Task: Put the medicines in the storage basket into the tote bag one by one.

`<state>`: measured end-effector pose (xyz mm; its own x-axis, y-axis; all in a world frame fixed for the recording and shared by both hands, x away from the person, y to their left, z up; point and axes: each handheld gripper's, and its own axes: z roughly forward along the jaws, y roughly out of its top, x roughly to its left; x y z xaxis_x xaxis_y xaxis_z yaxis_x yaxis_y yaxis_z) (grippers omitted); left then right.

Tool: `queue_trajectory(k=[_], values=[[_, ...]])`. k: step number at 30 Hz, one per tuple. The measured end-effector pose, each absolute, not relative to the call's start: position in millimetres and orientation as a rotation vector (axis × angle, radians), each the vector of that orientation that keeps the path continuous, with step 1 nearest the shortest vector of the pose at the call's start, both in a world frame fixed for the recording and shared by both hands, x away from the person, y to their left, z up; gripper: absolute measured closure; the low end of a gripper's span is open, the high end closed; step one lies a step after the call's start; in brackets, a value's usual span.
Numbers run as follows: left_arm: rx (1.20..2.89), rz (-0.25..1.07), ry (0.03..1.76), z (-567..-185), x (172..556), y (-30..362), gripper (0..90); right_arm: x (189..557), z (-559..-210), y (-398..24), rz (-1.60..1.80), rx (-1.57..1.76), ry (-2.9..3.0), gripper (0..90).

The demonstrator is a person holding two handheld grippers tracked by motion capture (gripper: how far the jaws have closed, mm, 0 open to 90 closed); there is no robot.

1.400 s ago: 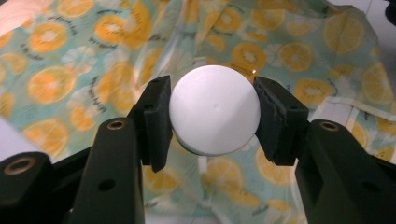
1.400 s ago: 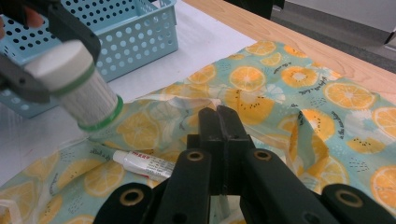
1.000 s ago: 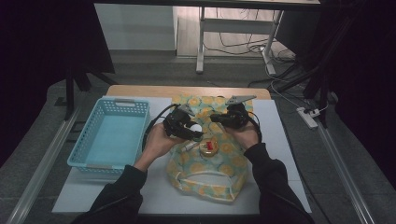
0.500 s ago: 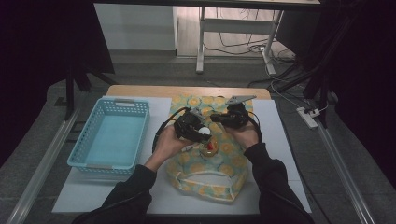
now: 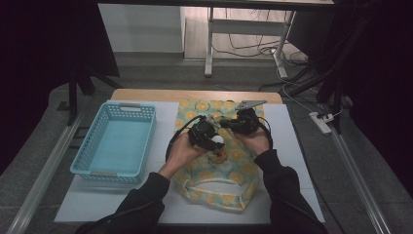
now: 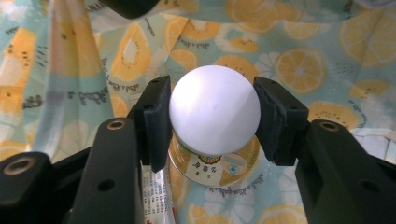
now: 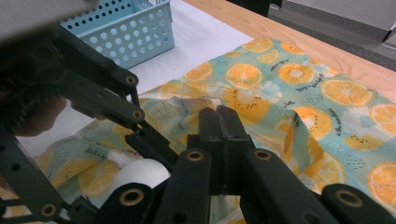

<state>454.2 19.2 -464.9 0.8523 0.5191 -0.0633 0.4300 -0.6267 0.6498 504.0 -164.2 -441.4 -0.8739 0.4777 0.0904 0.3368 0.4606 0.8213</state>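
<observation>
1. Since a second ago my left claw [image 5: 210,138] has slid inward toward the right one, carrying the ball [image 6: 215,109] to the middle of the bag [image 5: 221,170]; the right has hardly shifted.
2. My left claw is closed on the ball, pads [image 6: 156,122] pressing its two sides near the widest part. Just under the ball I see a round labelled lid or tin [image 6: 212,165], and I cannot tell whether ball and tin touch.
3. My right claw [image 7: 218,122] is pinched narrow, jaws together; I judge it grips a fold of the bag's cloth, though the pinch itself is hidden.
4. The step in hand looks like lifting the ball clear of the bag, or setting it in; I cannot say which. Either way I should keep the squeeze even, since a smooth sphere can squirt out if the pads creep off centre.
5. The right claw should hold the cloth taut and away, so no fold snags the ball.
6. The basket [image 5: 117,141] sits well to the left on the desk [image 5: 292,146], a likely place for it.
</observation>
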Motion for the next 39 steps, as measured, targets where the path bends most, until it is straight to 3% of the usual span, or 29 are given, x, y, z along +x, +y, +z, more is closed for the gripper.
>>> queue_trajectory(k=[12,24,39], values=[[2.335,0.155,0.666,-473,457,14,47.7,503,-442,-166,1.382,0.718,2.552,90.0],[2.308,0.178,0.686,-462,450,18,24.0,503,-443,-169,1.385,0.722,2.55,90.0],[2.182,0.059,0.719,-449,433,42,0.0,500,-442,-169,1.389,0.715,2.552,90.0]])
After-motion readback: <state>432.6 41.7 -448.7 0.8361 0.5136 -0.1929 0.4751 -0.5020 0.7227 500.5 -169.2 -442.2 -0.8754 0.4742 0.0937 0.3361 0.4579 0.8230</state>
